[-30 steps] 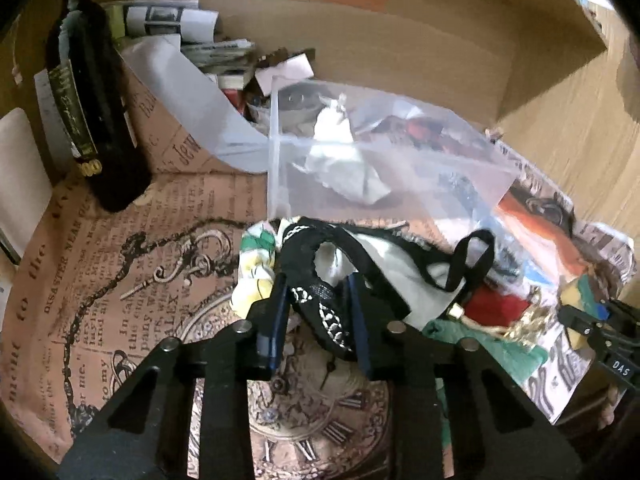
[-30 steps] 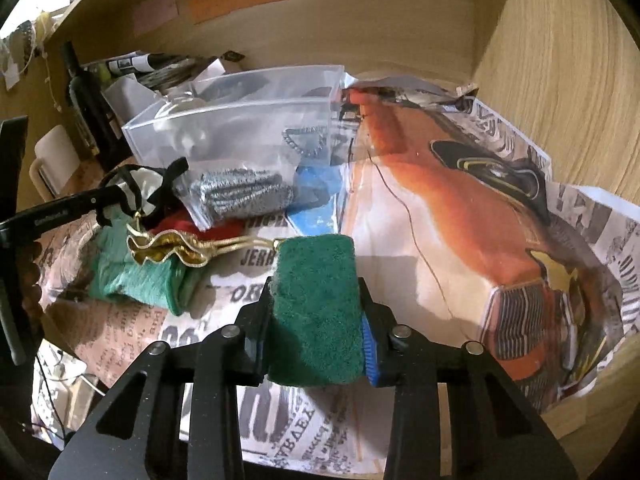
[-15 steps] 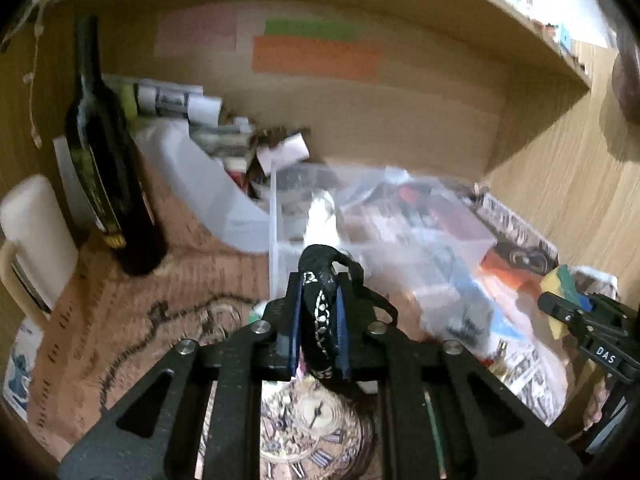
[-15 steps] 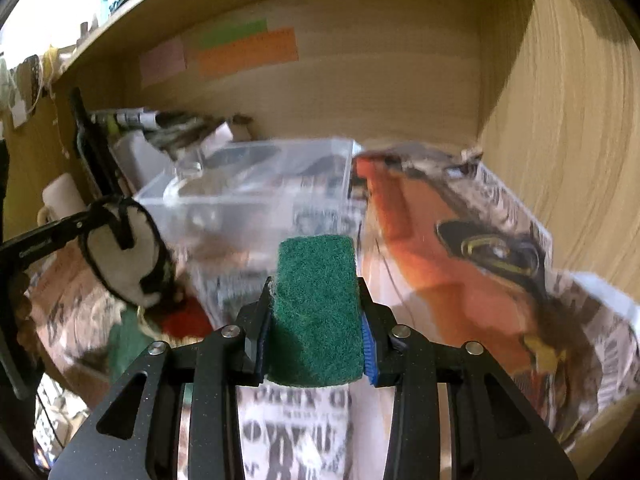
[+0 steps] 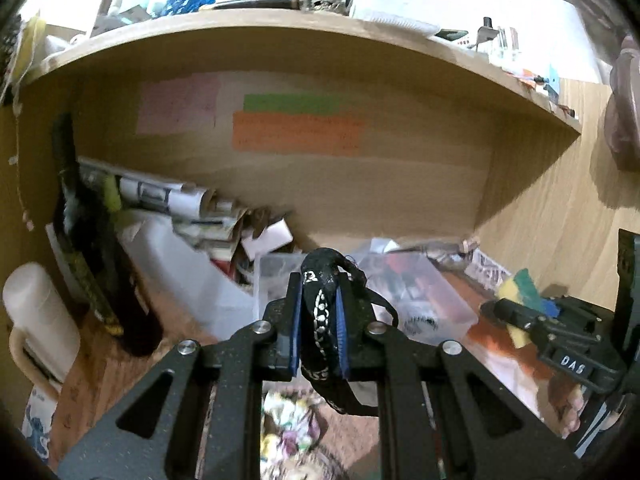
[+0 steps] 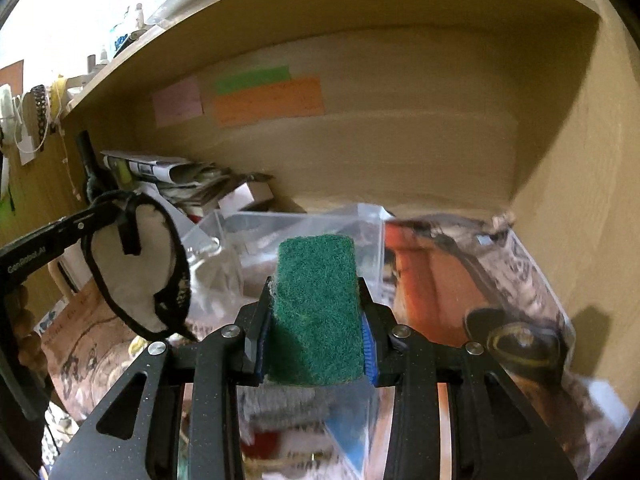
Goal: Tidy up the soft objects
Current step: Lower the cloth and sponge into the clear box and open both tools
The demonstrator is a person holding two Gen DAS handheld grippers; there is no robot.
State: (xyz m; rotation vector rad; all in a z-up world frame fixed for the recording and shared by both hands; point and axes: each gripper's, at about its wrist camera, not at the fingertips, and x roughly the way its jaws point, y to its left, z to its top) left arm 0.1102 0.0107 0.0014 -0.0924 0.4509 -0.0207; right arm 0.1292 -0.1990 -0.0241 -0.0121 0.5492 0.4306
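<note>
My left gripper [image 5: 319, 322] is shut on the black patterned rim of a black-and-white eye mask [image 5: 320, 300] and holds it in the air. In the right wrist view the mask [image 6: 132, 272] hangs from that gripper at the left. My right gripper [image 6: 316, 328] is shut on a green sponge [image 6: 316, 312], lifted above the table. In the left wrist view the sponge [image 5: 520, 296] shows its yellow and green sides at the right. A clear plastic box [image 6: 288, 236] stands behind and below both grippers.
A dark wine bottle [image 5: 92, 280] and a white cylinder [image 5: 36, 320] stand at the left. Rolled papers and boxes [image 5: 192, 212] lie against the back wall. Newspaper [image 6: 480, 280] covers the table. A wooden shelf [image 5: 280, 36] runs overhead. More soft items [image 5: 288, 420] lie below.
Both grippers have risen and tilted upward with their loads. The eye mask has come off the pile and now hangs free. The sponge stays gripped.
</note>
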